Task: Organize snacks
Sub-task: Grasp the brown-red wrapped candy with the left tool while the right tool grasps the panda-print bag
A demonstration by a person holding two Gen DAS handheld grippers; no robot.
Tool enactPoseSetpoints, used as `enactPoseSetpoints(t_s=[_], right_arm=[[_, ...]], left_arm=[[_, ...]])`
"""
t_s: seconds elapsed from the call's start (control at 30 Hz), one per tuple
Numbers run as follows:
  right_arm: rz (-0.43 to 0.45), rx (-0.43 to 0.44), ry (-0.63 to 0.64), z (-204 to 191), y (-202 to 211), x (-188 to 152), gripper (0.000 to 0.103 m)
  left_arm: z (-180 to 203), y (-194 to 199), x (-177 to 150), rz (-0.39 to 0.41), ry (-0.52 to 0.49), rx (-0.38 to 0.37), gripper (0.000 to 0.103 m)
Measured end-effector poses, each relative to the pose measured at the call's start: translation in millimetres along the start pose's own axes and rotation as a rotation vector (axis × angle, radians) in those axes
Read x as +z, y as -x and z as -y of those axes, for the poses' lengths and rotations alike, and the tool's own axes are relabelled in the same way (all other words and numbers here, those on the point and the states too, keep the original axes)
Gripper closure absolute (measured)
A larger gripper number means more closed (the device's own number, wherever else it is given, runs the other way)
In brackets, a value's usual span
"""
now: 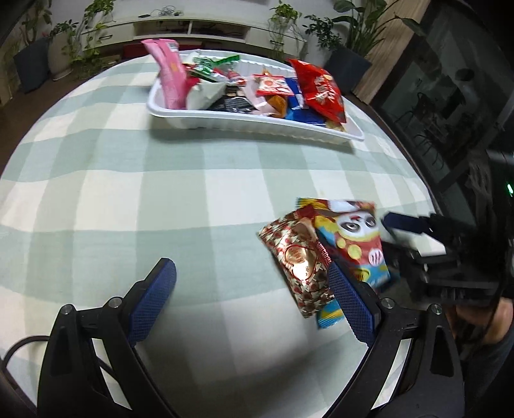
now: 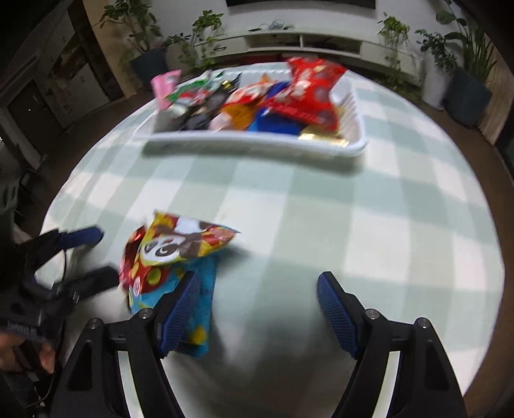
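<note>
A white tray at the far side of the table holds several snack packs, among them a pink pack and a red bag. Two packs lie on the checked cloth nearer me: a panda-print bag and a red-and-silver pack. My left gripper is open, its right finger beside these packs. My right gripper is open, its left finger over the panda bag. The tray also shows in the right wrist view. Each gripper appears in the other's view, the right gripper and the left gripper.
The round table wears a green-and-white checked cloth. Potted plants and a low white shelf stand behind the table. A dark glass door is at the right.
</note>
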State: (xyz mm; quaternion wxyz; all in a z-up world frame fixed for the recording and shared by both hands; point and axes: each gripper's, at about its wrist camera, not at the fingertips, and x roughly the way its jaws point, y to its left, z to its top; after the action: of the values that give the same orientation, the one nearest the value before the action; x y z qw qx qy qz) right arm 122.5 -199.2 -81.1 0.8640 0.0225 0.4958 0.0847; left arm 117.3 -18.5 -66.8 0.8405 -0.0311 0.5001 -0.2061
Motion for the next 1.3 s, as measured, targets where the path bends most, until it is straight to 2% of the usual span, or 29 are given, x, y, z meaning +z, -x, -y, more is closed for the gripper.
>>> enactPoseSetpoints(t_s=[0.2,0.37,0.43,0.5,0.63,0.73,0.87,0.97,1.03,1.1,1.3], right_arm=[[0.023,0.007,-0.080,6,9,-12,0.026],[0.098,0.014,-0.148,7,28,-17,0.026],[0.117,0.026,-0.190,11,32,-18,0.026],[0.112,0.059,-0.226,13,34,-19,0.026],[0.123,0.092,-0.240,4,39,-21,0.026],[0.116,0.106,-0.235,-3,37,-21,0.026],[0.110,0.104,-0.228,-12,35,-21,0.026],[0.107,0.101,-0.226,-14,35,-21,0.026],[0.104,0.088,-0.224,-15,34,-21,0.026],[0.101,0.087,-0.225,-17,34,-20,0.026],[0.080,0.080,-0.202,-30,29,-15,0.026]], left_arm=[[8,-2,6,-0.016,-0.015,0.036,0.007],[23,-3,15,-0.005,-0.030,0.029,0.007],[29,-5,17,-0.006,-0.057,0.049,0.007],[29,-16,20,-0.031,-0.065,0.091,0.007],[25,-25,24,-0.038,-0.056,0.115,0.008],[29,-31,27,-0.052,-0.096,0.133,0.009],[33,-35,26,-0.050,-0.158,0.181,0.020],[32,-33,22,-0.040,-0.187,0.190,0.027],[29,-30,21,-0.030,-0.187,0.190,0.038],[25,-25,21,-0.018,-0.190,0.191,0.074],[15,-18,19,-0.019,-0.185,0.167,0.078]])
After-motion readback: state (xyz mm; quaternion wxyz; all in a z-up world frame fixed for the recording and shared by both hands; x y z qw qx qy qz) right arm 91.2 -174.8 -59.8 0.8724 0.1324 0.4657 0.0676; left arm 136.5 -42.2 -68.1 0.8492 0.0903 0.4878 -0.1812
